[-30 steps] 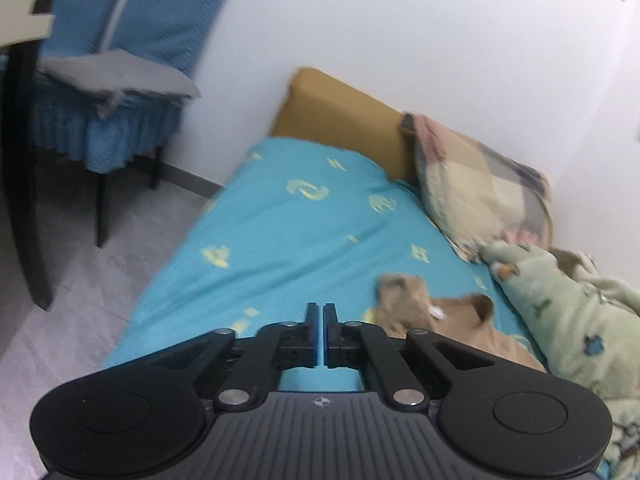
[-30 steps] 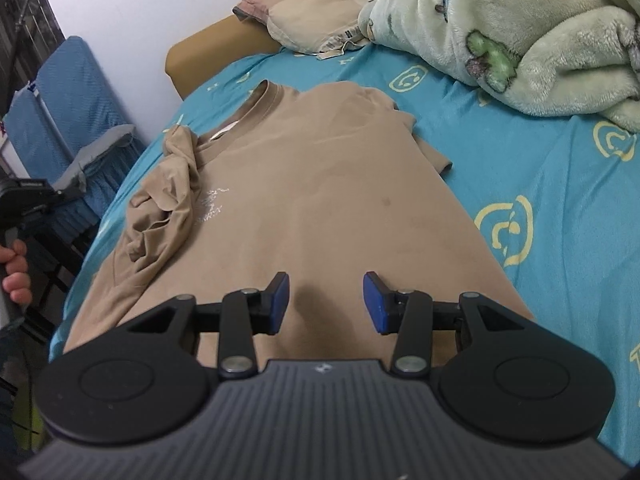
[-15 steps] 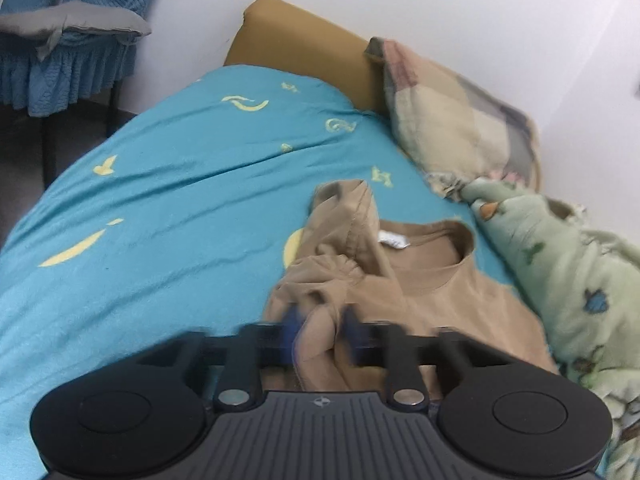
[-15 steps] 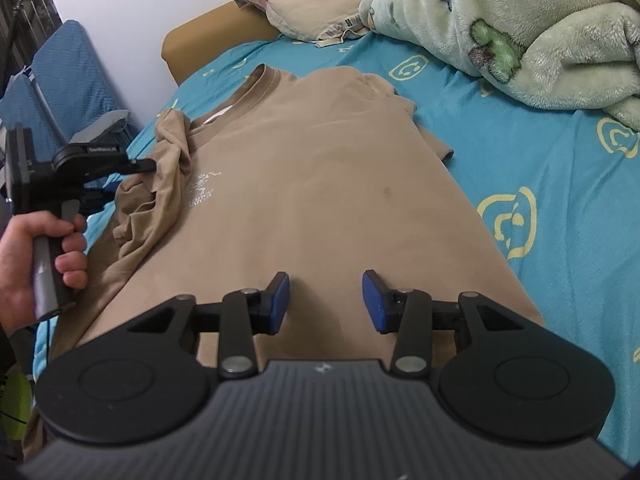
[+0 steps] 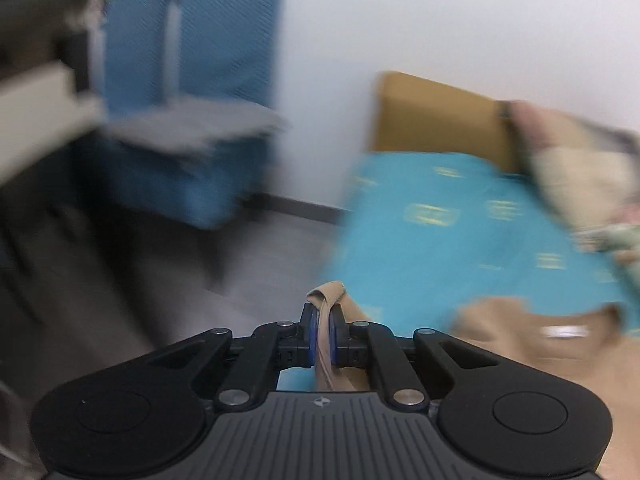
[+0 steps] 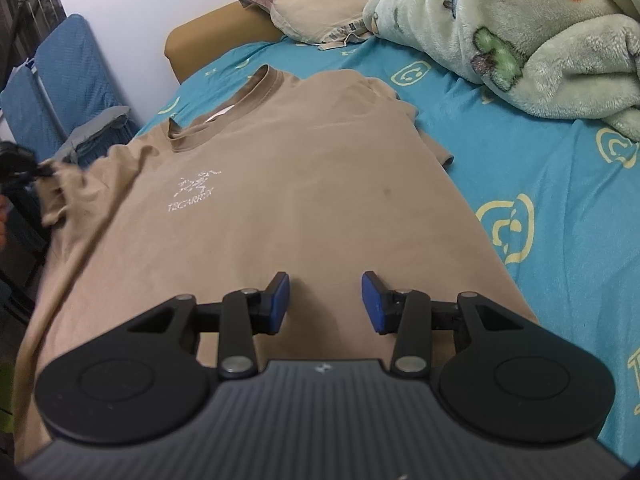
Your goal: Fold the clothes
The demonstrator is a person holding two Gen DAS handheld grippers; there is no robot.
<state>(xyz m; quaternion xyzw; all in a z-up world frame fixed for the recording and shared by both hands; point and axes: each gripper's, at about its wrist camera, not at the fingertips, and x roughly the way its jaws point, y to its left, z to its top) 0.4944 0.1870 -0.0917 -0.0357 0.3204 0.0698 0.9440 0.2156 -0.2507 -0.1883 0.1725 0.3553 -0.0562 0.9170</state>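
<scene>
- my left gripper [image 5: 324, 334] is pinching the sleeve [image 5: 325, 294] of the tan t-shirt [image 6: 280, 184]; sleeve's stretched out sideways
- right gripper [image 6: 325, 300] hovers over the hem, fingers spread, nothing between them
- shirt's front-up on the blue bedsheet [image 6: 540, 184]; fleece blanket [image 6: 520, 32] bunched nearby

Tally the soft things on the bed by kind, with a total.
Tan T-shirt: 1
Pillow: 1
Green fleece blanket: 1
Total: 3

Green blanket [image 6: 532, 36] (fleecy, heaped) beside pillow [image 6: 324, 8] on blue sheet [image 6: 540, 184].
</scene>
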